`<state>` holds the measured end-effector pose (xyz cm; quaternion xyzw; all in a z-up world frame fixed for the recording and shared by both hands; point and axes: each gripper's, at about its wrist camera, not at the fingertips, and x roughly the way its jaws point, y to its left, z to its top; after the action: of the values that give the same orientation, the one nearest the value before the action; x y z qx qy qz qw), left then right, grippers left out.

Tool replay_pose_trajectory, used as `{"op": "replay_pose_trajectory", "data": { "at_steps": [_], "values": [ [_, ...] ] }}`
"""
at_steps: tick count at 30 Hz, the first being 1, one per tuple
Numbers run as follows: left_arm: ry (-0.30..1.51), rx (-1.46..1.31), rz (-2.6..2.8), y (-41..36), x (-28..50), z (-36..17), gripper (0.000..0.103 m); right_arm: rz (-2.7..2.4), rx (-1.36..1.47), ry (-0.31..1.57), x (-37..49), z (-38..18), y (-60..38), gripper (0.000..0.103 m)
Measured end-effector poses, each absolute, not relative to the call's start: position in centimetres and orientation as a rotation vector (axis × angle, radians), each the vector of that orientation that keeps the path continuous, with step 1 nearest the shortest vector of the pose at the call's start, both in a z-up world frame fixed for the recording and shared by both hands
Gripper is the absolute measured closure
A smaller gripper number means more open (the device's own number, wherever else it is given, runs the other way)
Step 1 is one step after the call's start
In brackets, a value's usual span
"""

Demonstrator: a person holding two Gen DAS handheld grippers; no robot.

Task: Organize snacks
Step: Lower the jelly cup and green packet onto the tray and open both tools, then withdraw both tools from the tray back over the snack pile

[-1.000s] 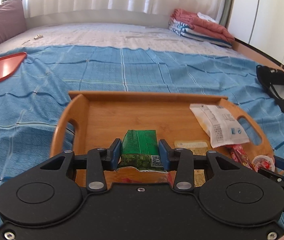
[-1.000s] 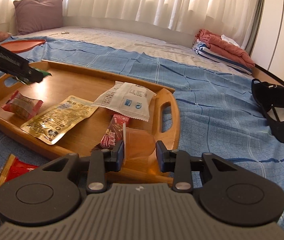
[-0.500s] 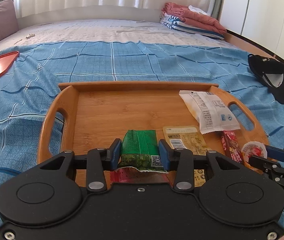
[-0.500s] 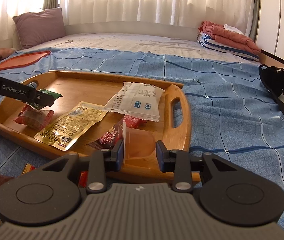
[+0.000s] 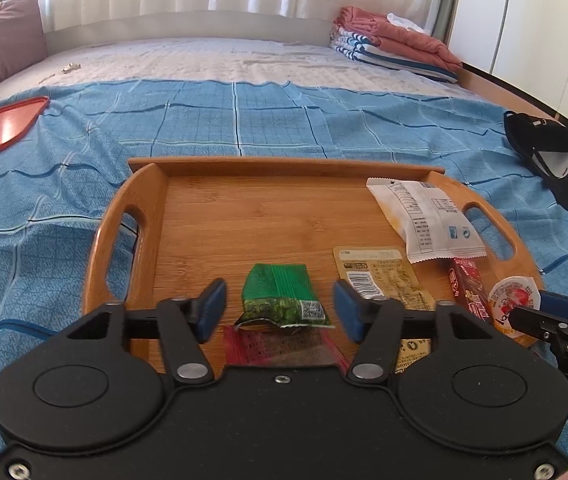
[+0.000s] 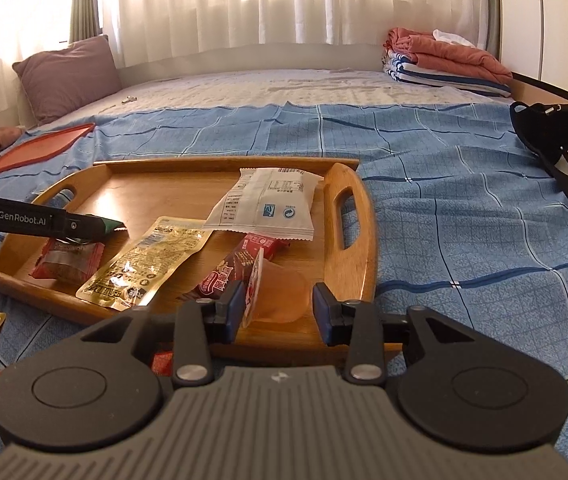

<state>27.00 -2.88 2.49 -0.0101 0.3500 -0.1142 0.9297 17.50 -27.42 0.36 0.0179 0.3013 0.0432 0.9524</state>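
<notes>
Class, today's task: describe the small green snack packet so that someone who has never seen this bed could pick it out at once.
Find the wooden tray on the blue checked bedspread. The green snack packet lies at its near edge, between the open fingers of the left gripper, partly over a red wrapper. It is the only green packet; its neighbours are gold, white and red.

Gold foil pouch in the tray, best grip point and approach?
Take the gold foil pouch by its near crimped end, coming low from the tray's near long side. It lies flat; the white packet appears to overlap its far end and the red stick pack lies close beside it, so only the near seam looks free to pinch.
</notes>
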Motion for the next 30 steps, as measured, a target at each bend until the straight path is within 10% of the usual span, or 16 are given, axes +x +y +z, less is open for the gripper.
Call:
{"op": "replay_pose_trajectory", "data": {
  "at_steps": [10, 30],
  "values": [
    [0.667, 0.009, -0.261, -2.8, 24.2, 4.4, 0.016, 0.090, 0.025, 0.581, 16.3, 1.6, -27.1, 0.039],
    [0.572, -0.020, -0.251, -0.6, 14.0, 6.6, 0.008, 0.172, 0.017, 0.508, 10.4, 3.9, -25.3, 0.017]
  ]
}}
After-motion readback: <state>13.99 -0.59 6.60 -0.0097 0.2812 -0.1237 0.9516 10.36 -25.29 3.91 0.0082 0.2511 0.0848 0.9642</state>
